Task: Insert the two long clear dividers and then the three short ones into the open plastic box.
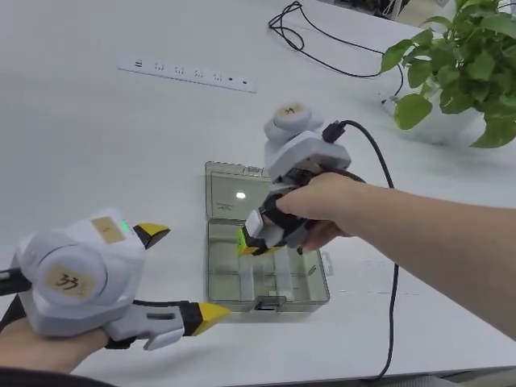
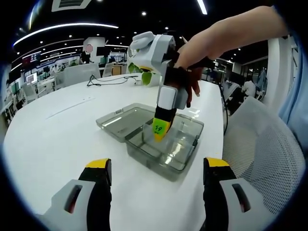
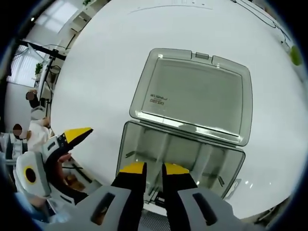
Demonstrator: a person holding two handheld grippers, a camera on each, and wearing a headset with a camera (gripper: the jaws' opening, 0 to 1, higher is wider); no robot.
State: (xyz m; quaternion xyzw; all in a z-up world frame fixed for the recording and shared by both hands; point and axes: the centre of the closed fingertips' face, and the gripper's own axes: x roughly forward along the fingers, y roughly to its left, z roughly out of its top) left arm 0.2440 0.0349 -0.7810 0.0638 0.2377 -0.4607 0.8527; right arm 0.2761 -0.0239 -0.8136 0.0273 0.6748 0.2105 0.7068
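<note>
The clear dividers [image 3: 166, 146] are proving hard to tell from the smoky walls of the plastic box [image 1: 216, 278]. Upright ribs are showing across its base in the right gripper view, but their number is not readable (clear on clear). The tips of the right gripper [image 1: 251, 247] are dipping inside the base and hiding part of its left-hand cells, and the person's hand [image 1: 318, 205] is covering much of the gripper's body. The box is lying on the white table [image 1: 97, 145] with its long axis running left to right in the head view, and the lid [image 1: 230, 189] is lying open flat on the far side. The right gripper's jaws are standing narrow with a thin gap between them; whether they are pinching a divider I cannot tell. The left gripper [image 1: 182, 272] is hovering near the box's near-left corner, jaws spread wide, gripping nothing.
</note>
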